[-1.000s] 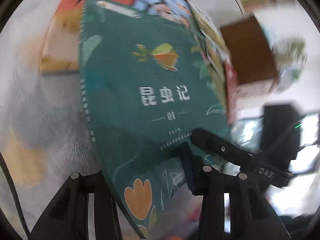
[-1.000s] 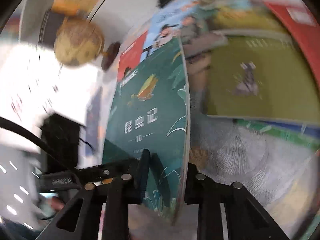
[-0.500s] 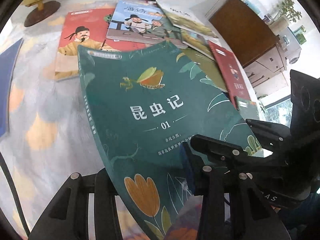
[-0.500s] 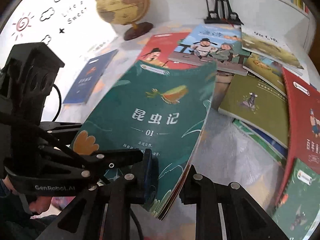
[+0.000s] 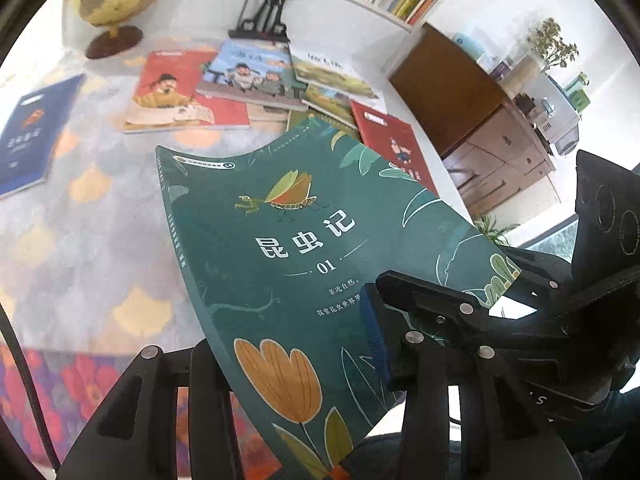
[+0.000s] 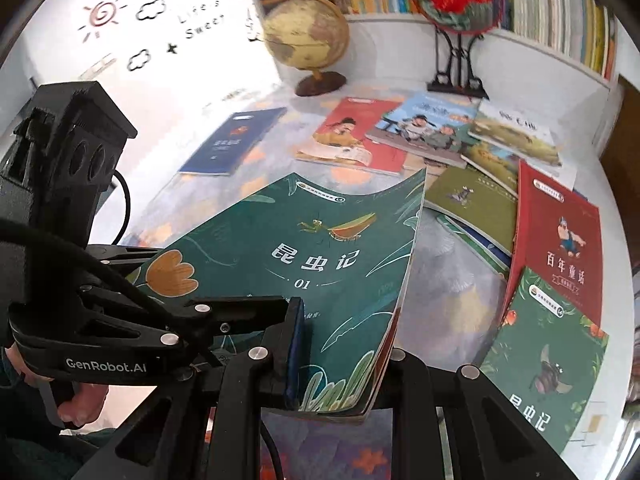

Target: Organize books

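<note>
A dark green book (image 5: 304, 248) with an insect and an orange tulip on its cover is held above the table by both grippers. My left gripper (image 5: 296, 356) is shut on its near edge by the tulip. My right gripper (image 6: 340, 356) is shut on the other near corner; the book also shows in the right wrist view (image 6: 312, 264). The cover faces up and sags in the middle. Several other books lie on the table beyond: a blue one (image 6: 234, 142), a red one (image 6: 352, 136) and a second green one (image 6: 548, 356).
A globe (image 6: 306, 36) and a black stand with a round fan (image 6: 456, 20) stand at the table's far edge. Bookshelves (image 6: 552, 8) line the wall behind. A brown cabinet (image 5: 472, 116) stands right of the table. The tablecloth (image 5: 92, 248) has orange patches.
The green book has swung from steeply tilted to nearly flat and face up, and has been lifted back toward me, away from the spread of books. Both grippers stay shut on it.
</note>
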Demonstrator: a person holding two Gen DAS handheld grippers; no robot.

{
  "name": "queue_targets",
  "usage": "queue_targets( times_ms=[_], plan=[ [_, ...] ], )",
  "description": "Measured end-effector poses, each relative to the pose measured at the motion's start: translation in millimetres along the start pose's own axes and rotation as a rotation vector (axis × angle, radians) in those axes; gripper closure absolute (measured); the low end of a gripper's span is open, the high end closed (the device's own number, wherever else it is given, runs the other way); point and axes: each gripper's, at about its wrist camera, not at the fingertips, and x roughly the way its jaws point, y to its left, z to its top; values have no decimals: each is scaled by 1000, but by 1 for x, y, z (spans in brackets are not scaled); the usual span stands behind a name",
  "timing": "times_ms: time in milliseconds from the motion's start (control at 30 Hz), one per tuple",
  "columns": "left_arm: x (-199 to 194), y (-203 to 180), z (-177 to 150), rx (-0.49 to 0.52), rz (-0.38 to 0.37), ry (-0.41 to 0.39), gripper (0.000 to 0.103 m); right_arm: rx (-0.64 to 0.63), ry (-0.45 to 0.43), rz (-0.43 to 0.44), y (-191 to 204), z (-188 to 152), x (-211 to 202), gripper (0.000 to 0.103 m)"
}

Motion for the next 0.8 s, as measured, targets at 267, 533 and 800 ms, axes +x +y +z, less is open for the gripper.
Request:
queue_targets(
  times_ms=[267, 533, 800],
  plan=[
    [-53, 18, -7, -47, 41, -113, 62, -69, -68, 45, 43, 13, -23, 82],
    [-93, 96, 17, -61, 88, -163, 62, -79, -99, 97, 94, 62, 9, 81],
    [-112, 211, 64, -59, 97, -132, 62, -34, -76, 123, 150, 140, 95, 81]
  ],
)
